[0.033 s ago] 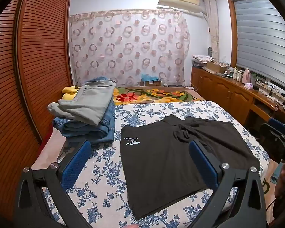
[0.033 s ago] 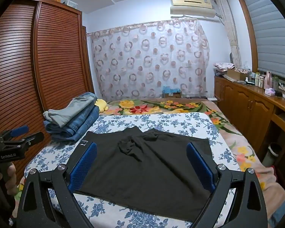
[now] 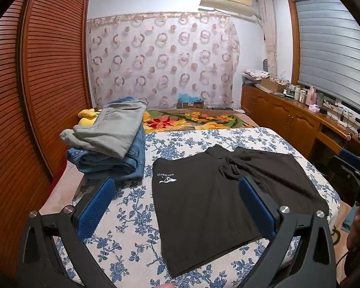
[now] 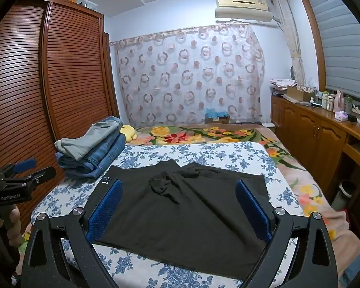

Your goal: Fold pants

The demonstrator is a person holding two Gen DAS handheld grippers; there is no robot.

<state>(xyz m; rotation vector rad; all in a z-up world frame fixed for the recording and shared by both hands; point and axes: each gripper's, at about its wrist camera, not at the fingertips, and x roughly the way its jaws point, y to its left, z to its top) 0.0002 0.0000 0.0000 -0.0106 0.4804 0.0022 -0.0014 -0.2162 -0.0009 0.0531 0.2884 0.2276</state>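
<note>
Black shorts (image 3: pixel 204 206) with a white logo lie spread flat on the blue-flowered bed sheet (image 3: pixel 136 216); they also show in the right wrist view (image 4: pixel 180 211), with a wrinkled bunch near their far middle. My left gripper (image 3: pixel 176 192) is open and empty, held above the near left part of the shorts. My right gripper (image 4: pixel 178 199) is open and empty, held above the near edge of the shorts. Each gripper shows at the edge of the other's view.
A stack of folded jeans and grey pants (image 3: pixel 112 141) lies at the far left of the bed, also in the right wrist view (image 4: pixel 93 151). A slatted wooden wardrobe (image 3: pixel 36 96) stands left, wooden cabinets (image 3: pixel 288 117) right. A floral blanket (image 3: pixel 192 120) lies beyond.
</note>
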